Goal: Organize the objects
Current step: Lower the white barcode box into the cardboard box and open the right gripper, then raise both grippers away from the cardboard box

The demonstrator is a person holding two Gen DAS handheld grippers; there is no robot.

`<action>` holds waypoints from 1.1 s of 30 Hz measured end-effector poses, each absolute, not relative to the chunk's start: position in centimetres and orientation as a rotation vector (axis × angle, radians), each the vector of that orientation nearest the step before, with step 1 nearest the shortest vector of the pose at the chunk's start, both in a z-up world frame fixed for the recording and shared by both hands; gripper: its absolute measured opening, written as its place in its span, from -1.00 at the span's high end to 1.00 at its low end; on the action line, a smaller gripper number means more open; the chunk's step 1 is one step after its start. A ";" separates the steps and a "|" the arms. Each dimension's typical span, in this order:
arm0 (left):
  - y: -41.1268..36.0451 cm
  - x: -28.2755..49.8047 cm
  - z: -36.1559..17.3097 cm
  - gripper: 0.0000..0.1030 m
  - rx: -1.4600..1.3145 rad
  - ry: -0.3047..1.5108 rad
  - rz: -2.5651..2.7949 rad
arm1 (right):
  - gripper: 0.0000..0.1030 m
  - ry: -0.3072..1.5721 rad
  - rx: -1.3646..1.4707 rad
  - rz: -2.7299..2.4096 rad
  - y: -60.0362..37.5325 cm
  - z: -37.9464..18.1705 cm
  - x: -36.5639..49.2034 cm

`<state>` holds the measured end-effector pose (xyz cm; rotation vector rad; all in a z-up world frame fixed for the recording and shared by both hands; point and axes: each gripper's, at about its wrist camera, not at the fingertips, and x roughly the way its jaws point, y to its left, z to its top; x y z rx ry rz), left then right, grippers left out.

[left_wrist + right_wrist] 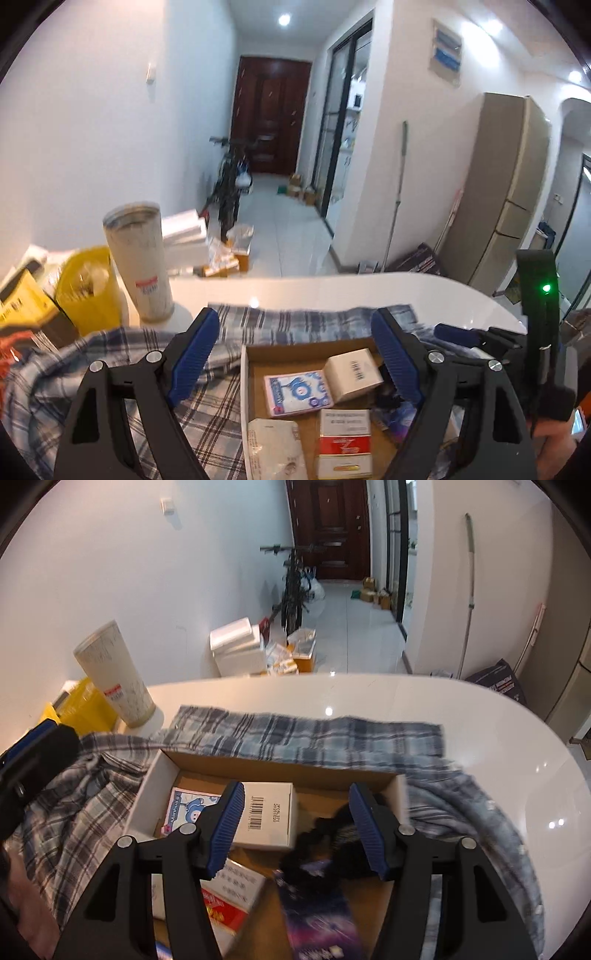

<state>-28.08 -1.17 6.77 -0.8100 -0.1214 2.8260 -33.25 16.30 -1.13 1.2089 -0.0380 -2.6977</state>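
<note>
With the left gripper [295,354] spread wide and empty and the right gripper [295,830] part-open, gripping nothing, over the black bundle [332,834], the white barcoded carton [266,819] in the shallow cardboard box [280,764] could be knocked.

left wrist view: mounted behind the left tongs [295,354], looking forward along the two fingers and angled moderately down, close above the cardboard box [255,354] on the tabletop [332,291], with the hallway door [271,110] straight ahead. right wrist view: mounted behind the right tongs [295,827], tilted more steeply down, closer over the same box. shared field: box, plaid cloth [314,738], white tumbler [114,672], tabletop, hallway. each view catches the other tongs at its edge.
</note>
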 end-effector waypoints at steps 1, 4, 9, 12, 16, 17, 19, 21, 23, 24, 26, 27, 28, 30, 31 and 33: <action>-0.9 -27.5 7.5 -0.67 -0.789 -0.117 2.829 | -0.13 -0.035 1.180 -2.712 17.0 -0.2 -32.6; 0.1 -25.9 8.8 -0.67 -0.746 -0.121 2.811 | -0.23 -0.035 1.054 -2.767 18.8 2.7 -30.0; 1.9 -22.1 10.6 -0.67 -0.665 -0.026 2.812 | -0.33 -0.049 0.860 -2.808 20.5 6.6 -25.6; 2.4 -18.9 11.9 -0.67 -0.552 0.019 2.827 | -0.35 -0.029 0.793 -2.795 21.0 8.0 -23.2; 2.5 -15.6 11.6 -0.70 -0.507 0.017 2.818 | -0.36 0.009 0.724 -2.780 21.7 9.4 -20.2; 2.5 -15.0 11.6 -0.70 -0.494 0.010 2.822 | -0.36 0.015 0.711 -2.777 21.8 9.7 -19.5; 2.3 -14.0 11.5 -0.70 -0.468 -0.013 2.828 | -0.36 0.020 0.681 -2.782 22.1 10.1 -18.1; 1.7 -13.4 11.4 -0.70 -0.460 -0.048 2.840 | -0.36 0.019 0.650 -2.789 22.1 10.3 -17.0; 1.2 -13.0 11.0 -0.70 -0.456 -0.070 2.849 | -0.41 0.016 0.617 -2.800 22.0 10.4 -16.0; 1.1 -12.9 10.7 -0.70 -0.452 -0.074 2.855 | -0.49 0.013 0.600 -2.805 21.9 10.3 -15.6; 0.7 -12.6 9.5 -0.70 -0.459 -0.081 2.875 | -0.67 0.014 0.580 -2.801 21.6 9.8 -15.0; 0.7 -12.6 9.1 -0.70 -0.480 -0.080 2.880 | -0.76 0.014 0.576 -2.794 21.4 9.3 -14.8; 0.8 -12.6 8.6 -0.70 -0.503 -0.078 2.883 | -0.76 0.010 0.579 -2.794 21.3 9.0 -14.6; 1.0 -12.4 7.9 -0.70 -0.516 -0.074 2.864 | -0.76 0.006 0.600 -2.792 21.3 8.1 -14.4; 1.1 -12.3 7.7 -0.70 -0.519 -0.068 2.857 | -0.76 0.003 0.609 -2.790 21.4 7.8 -14.2; 1.3 -12.3 7.3 -0.71 -0.516 -0.065 2.869 | -0.76 -0.001 0.619 -2.794 21.4 7.1 -13.9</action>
